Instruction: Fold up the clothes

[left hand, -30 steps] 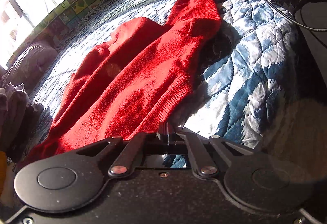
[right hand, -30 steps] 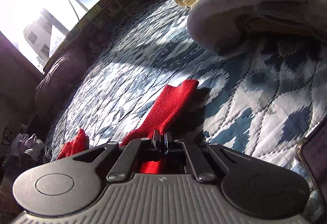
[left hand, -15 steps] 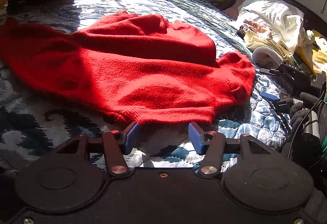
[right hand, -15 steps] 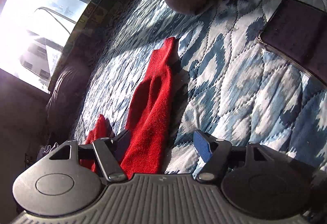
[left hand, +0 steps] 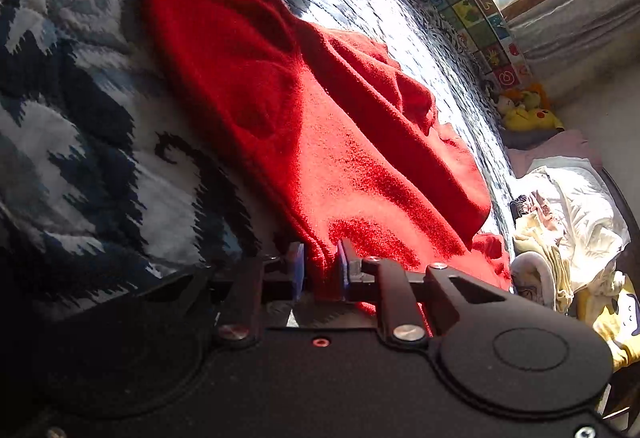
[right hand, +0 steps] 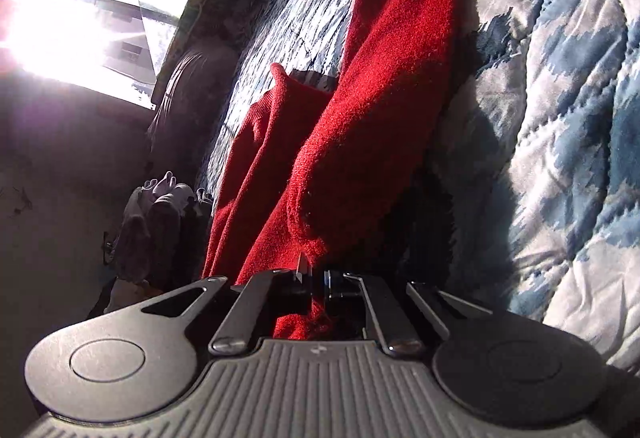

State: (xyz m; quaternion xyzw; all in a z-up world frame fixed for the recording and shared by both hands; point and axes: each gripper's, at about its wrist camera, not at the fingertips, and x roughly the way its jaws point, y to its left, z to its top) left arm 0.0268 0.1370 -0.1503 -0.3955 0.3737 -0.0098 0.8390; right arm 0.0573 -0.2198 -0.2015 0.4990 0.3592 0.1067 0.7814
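1. Both hand-held grippers, open half a second ago, have closed onto the red sweater.
2. Left hand-held gripper: blue pads pinch a sweater edge; the garment spreads away across the quilted bed.
3. Right hand-held gripper: jaws nearly together, clamping bunched red knit; the sweater trails ahead along the bed.
4. Heaped pale clothes lie at far right.

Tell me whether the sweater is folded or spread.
Partly folded: the sweater lies rumpled on the quilt, one layer doubled over, both grippers pinching its edges.
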